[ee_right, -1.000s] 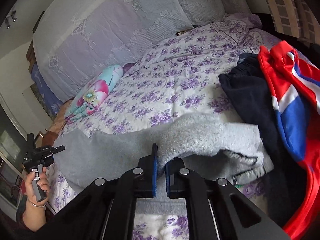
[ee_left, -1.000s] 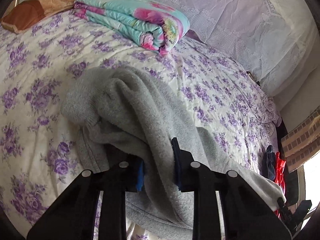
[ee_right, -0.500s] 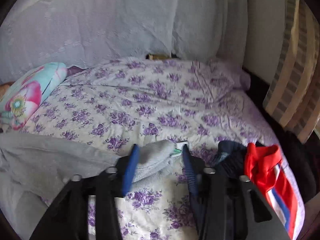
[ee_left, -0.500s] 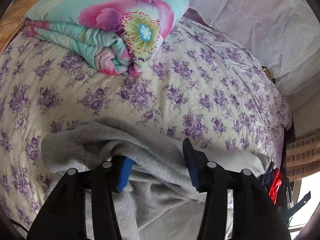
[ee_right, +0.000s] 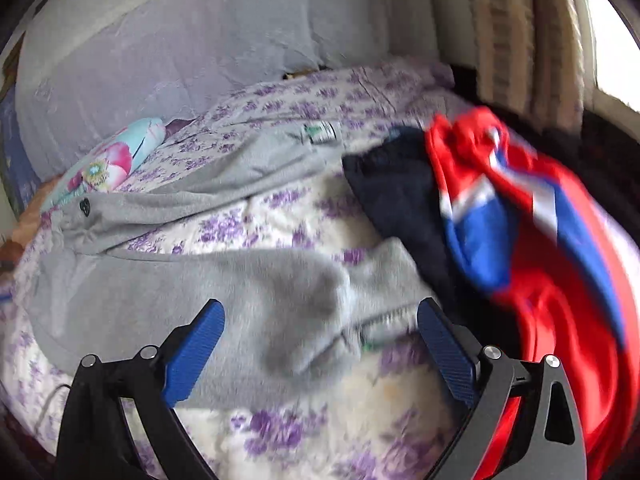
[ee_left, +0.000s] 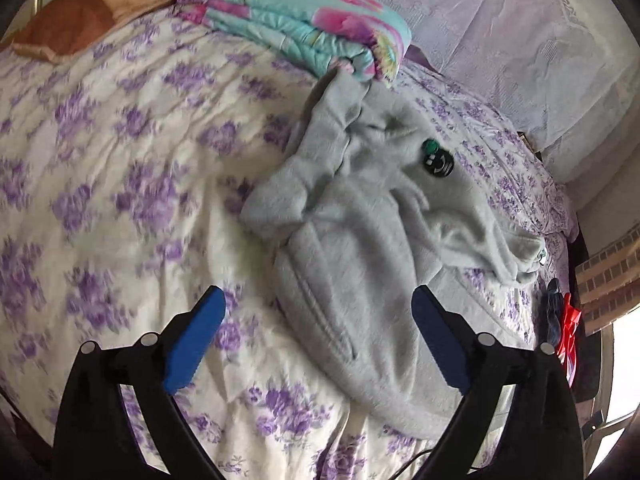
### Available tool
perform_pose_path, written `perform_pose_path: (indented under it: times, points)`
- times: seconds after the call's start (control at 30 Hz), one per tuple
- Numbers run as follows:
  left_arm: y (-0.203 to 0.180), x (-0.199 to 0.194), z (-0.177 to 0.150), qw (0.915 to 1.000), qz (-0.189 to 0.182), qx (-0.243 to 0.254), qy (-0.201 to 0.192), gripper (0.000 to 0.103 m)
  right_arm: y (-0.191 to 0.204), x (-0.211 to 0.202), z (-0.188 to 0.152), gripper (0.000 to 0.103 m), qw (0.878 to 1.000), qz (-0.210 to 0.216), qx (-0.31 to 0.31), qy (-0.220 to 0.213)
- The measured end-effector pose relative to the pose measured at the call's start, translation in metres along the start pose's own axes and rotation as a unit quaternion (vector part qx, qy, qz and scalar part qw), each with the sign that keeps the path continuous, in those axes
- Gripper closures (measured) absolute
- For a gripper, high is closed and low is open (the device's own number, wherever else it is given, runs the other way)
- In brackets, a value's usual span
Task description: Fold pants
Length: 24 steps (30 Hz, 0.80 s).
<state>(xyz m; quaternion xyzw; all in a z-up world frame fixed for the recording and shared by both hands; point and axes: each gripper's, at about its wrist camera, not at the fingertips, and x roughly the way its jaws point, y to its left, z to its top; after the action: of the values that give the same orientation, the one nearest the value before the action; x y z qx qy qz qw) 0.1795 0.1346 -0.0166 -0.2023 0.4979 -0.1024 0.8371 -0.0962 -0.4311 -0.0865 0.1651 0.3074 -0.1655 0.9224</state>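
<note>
Both tools just let go of the grey pants

Left tool (ee_left: 316,340) and right tool (ee_right: 320,344) have just been opening, jaws wide, empty; grey pants (ee_left: 372,240) lie rumpled on bed (ee_left: 120,160), fold probably unfinished

Left wrist cam: sits behind its own gripper, looks down steeply onto the bed (ee_left: 120,184), close above the grey pants (ee_left: 360,280). Faces toward the folded floral quilt (ee_left: 304,28), which lies at the far end of the pants, with the pale headboard cover (ee_left: 520,40) beyond it.

Right wrist cam: shallower tilt, also close above the pants (ee_right: 168,292), looking across them from the other end. The quilt (ee_right: 108,164) is far left past the pants; red-and-blue garment (ee_right: 540,260) is right of the pants, beside the dark garment (ee_right: 400,208).

Shared: pants with round dark patch (ee_left: 438,162), bedspread, quilt, headboard cover. Right view is motion-blurred.
</note>
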Motion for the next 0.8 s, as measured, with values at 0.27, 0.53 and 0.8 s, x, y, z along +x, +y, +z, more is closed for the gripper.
perform_pose_path:
  times: [0.27,0.53,0.8]
  points:
    - [-0.015,0.073,0.001,0.9991,-0.007,-0.032,-0.025,0.017,-0.011,0.033,-0.026,0.009,0.987,0.098,0.117,0.04]
    - [0.003,0.052,0.003,0.9924,-0.051,-0.087,-0.071,0.086,-0.01,0.08,-0.002,0.089,0.985,0.084,0.122,0.089]
    - [-0.024,-0.055,-0.05,0.9904,-0.031,-0.007,-0.134,0.088,-0.002,-0.012,0.017,0.089,0.994,0.098,0.051,0.006]
